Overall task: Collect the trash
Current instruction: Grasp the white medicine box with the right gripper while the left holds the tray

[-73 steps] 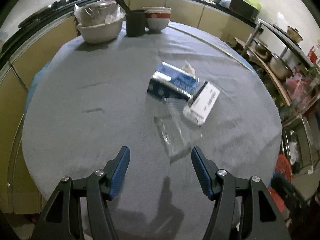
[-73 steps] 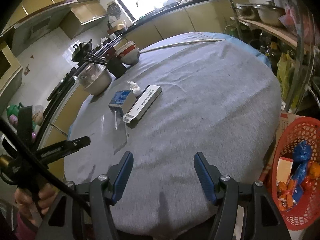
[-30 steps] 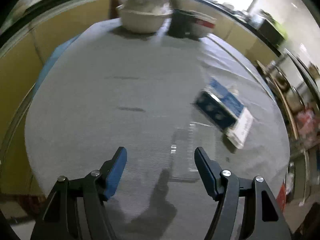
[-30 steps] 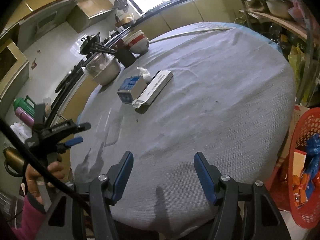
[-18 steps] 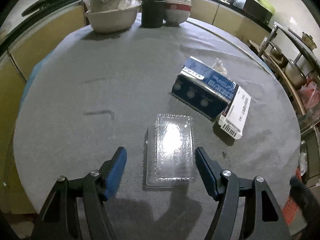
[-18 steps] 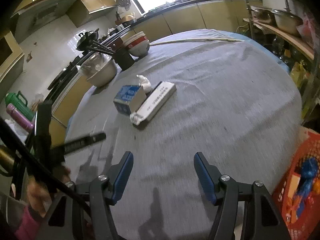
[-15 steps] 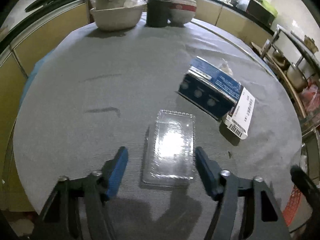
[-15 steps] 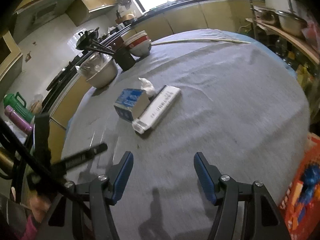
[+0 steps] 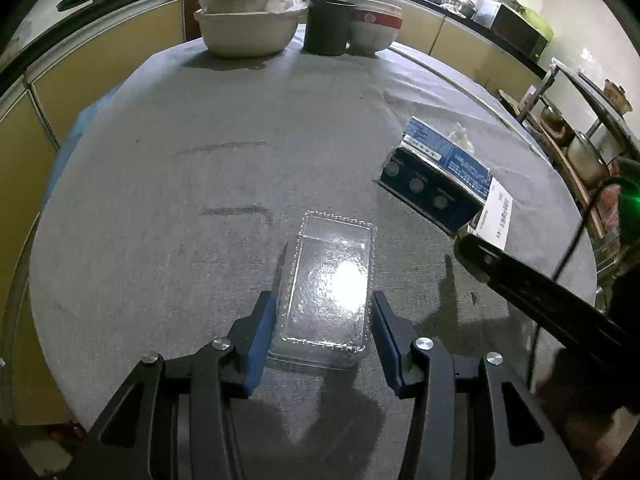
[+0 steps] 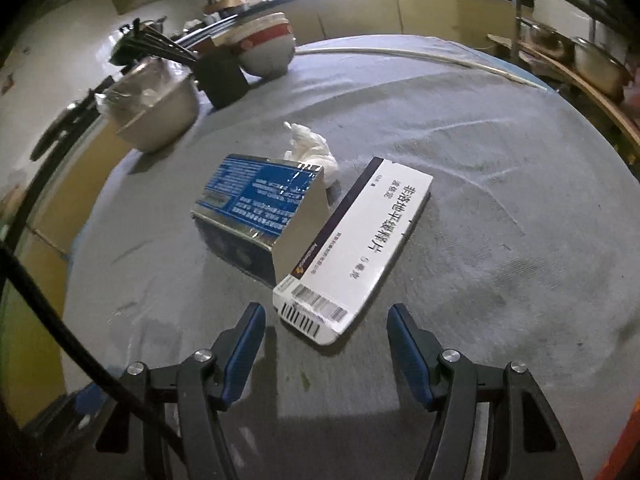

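Observation:
A clear plastic tray (image 9: pixel 330 288) lies flat on the grey tablecloth. My left gripper (image 9: pixel 323 312) is open with its blue fingers on either side of the tray's near end. A blue box (image 10: pixel 260 208) and a long white box (image 10: pixel 356 252) lie side by side, with a crumpled white tissue (image 10: pixel 310 150) behind them. My right gripper (image 10: pixel 326 326) is open, just short of the white box's barcode end. The blue box (image 9: pixel 436 176) and white box (image 9: pixel 494 220) also show in the left wrist view, with the right gripper's dark body (image 9: pixel 540 284) beside them.
A metal bowl (image 9: pixel 248 28), a black utensil holder (image 9: pixel 326 24) and stacked bowls (image 9: pixel 374 26) stand at the table's far edge. Yellow cabinets ring the room. A shelf rack with pots (image 9: pixel 588 152) stands to the right.
My left gripper has come forward so its fingers now flank the clear tray. My right gripper has closed in on the white box's near end.

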Demonstrator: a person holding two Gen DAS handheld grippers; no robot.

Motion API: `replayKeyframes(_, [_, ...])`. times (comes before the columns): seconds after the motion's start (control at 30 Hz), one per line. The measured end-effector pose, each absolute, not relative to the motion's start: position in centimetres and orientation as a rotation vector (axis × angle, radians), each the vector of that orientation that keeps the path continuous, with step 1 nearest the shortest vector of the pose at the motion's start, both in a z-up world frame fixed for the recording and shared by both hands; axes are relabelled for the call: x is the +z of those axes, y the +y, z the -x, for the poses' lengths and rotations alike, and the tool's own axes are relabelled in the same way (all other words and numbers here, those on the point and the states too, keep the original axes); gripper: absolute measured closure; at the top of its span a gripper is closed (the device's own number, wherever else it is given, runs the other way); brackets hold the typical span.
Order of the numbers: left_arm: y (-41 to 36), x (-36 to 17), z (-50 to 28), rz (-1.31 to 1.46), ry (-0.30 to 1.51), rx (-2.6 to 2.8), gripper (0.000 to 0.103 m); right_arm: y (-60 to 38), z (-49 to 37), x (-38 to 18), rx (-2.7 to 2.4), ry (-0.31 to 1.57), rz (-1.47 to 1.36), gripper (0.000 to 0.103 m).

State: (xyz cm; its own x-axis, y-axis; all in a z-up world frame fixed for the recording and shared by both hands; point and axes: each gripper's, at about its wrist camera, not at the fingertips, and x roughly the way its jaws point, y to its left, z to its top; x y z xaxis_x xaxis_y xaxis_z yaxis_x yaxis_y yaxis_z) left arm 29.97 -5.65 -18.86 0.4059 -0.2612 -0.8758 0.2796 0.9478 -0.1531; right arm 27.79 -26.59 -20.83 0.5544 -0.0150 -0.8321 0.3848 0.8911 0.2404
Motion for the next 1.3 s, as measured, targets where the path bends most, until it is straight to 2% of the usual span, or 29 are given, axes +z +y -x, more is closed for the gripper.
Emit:
replayKeyframes(0.2, [-5.7, -18.8, -29.9, -0.024, 1.097, -0.342, 0.054, -26.4, -28.7, -21.3, -0.325, 0.942, -0.36, 0.034])
replayKeyframes(0.23, [-5.6, -18.8, -30.0, -0.023, 1.097, -0.343, 0.054, -26.8, -28.6, -21.3, -0.322, 0.931, -0.369, 0.037])
replayKeyframes(0.27, [-5.6, -18.8, -30.0, -0.023, 1.097, -0.343, 0.054, -27.2, -28.3, -21.4, -0.321, 0.918, -0.378, 0.047])
replayKeyframes(0.3, [-5.6, -18.8, -29.9, -0.024, 1.096, -0.343, 0.054, -27.6, -28.1, -21.4, -0.325, 0.914, -0.378, 0.049])
replayKeyframes(0.77, [-5.8, -18.8, -29.0, -0.043, 1.107, -0.344, 0.054, -34.0, -21.1, -21.5, -0.284, 0.927, -0.518, 0.049])
replayKeyframes(0.93, [-5.9, -18.9, -29.0, -0.049, 1.125, -0.342, 0.053, -34.9, -19.1, -21.4, -0.246, 0.961, -0.559, 0.045])
replayKeyframes(1.0, [-6.0, -19.2, -29.4, -0.05, 1.141, -0.338, 0.052, -35.3, -18.8, -21.3, -0.25, 0.972, -0.58, 0.031])
replayKeyframes(1.1, [-6.0, -19.4, -30.1, -0.031, 1.167, -0.337, 0.051, -36.0, -19.1, -20.9, -0.264, 0.964, -0.625, 0.03])
replayKeyframes(1.17, [-6.0, -19.3, -30.6, -0.021, 1.169, -0.33, 0.045, -36.2, -20.0, -20.7, -0.287, 0.964, -0.631, 0.029])
replayKeyframes(1.3, [-6.0, -19.2, -31.5, 0.0, 1.169, -0.334, 0.043, -36.1, -21.6, -21.0, -0.379, 1.001, -0.609, 0.029])
